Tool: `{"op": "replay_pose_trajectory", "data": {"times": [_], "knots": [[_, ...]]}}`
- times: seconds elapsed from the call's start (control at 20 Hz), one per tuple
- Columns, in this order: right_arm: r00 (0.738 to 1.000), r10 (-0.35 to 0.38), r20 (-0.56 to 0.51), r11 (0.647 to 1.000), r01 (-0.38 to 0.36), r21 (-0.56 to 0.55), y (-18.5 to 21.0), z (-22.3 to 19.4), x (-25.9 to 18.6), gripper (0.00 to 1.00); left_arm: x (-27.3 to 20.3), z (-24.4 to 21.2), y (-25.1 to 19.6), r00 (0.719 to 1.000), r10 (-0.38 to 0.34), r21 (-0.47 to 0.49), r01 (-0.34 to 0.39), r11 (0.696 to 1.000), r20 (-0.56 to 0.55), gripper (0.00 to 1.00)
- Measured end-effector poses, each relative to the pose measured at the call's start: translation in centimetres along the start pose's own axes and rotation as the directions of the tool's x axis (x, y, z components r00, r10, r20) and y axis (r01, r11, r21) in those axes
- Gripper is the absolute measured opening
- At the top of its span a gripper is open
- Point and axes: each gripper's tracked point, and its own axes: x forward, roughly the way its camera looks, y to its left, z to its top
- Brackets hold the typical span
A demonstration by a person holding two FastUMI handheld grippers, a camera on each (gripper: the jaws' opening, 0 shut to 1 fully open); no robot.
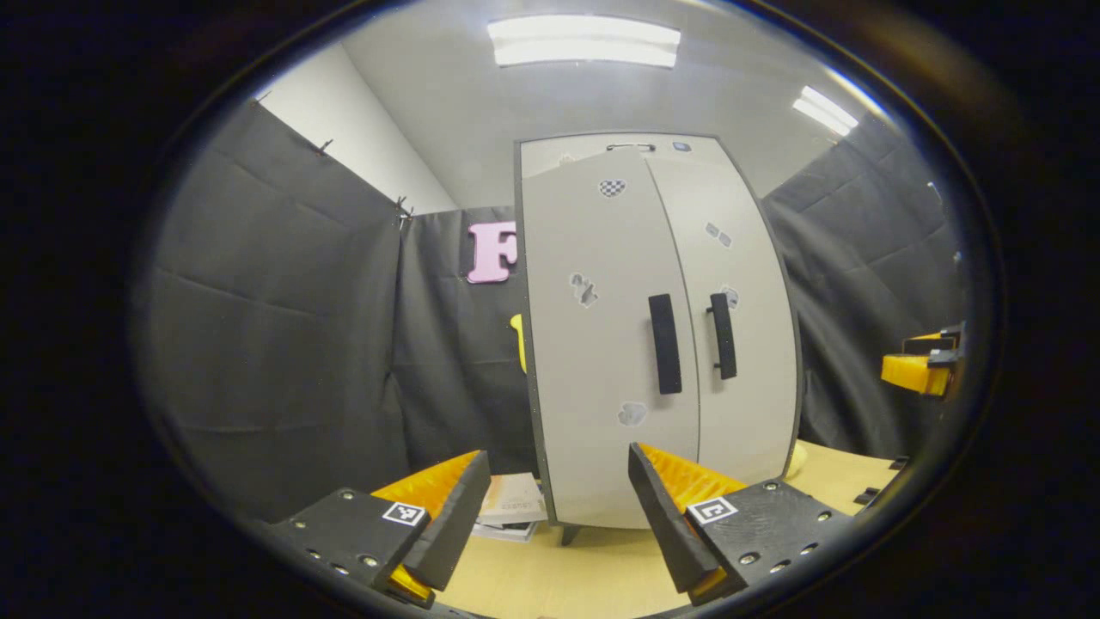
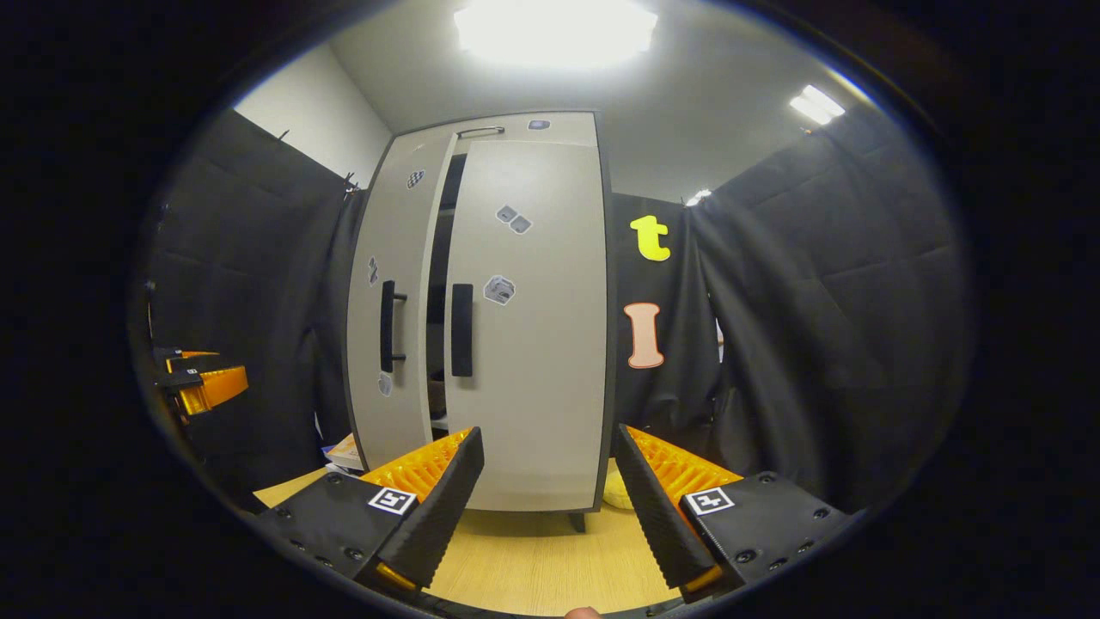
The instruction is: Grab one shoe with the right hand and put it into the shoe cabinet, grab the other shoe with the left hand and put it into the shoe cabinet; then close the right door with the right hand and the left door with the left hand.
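A grey shoe cabinet (image 1: 601,258) stands upright on the wooden table, with two doors and black handles. In the right gripper view its left door (image 2: 387,258) hangs slightly ajar. A dark gap (image 2: 440,284) runs between it and the right door (image 2: 533,361), which looks shut. What lies inside the gap is too dark to tell. My left gripper (image 1: 554,516) is open in front of the left door (image 1: 593,387), apart from it, holding nothing. My right gripper (image 2: 546,507) is open before the right door, also holding nothing.
The other gripper shows far off at the side in each view, the right gripper (image 1: 924,365) and the left gripper (image 2: 202,383). A stack of papers (image 1: 514,507) lies left of the cabinet's foot. A pale yellow object (image 2: 617,492) sits at its right foot. Black cloth walls surround the table (image 2: 533,559).
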Motion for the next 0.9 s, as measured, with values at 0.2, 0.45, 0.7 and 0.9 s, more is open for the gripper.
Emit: {"op": "replay_pose_trajectory", "data": {"times": [0.2, 0.45, 0.7, 0.9], "knots": [[1.000, 0.008, 0.007, 1.000, -0.008, 0.000, 0.3, 0.0, -0.7, 0.98, -0.8, -0.9, 0.8, 1.000, 0.012, -0.014, -0.012, 1.000, -0.015, 1.00], [1.000, 0.006, 0.009, 1.000, -0.006, 0.000, 0.6, 0.0, -0.8, 0.98, -1.2, -1.1, 1.5, 1.000, 0.022, -0.025, -0.023, 0.999, -0.019, 1.00], [1.000, 0.004, 0.004, 1.000, -0.004, -0.001, 0.8, -0.1, -0.8, 0.97, -1.4, -1.2, 1.9, 1.000, 0.020, -0.022, -0.021, 1.000, -0.022, 1.00], [1.000, 0.000, 0.013, 1.000, 0.000, 0.003, 0.8, 0.3, -0.8, 0.98, -1.5, -0.9, 2.3, 1.000, 0.025, -0.020, -0.025, 0.999, -0.020, 1.00]]}}
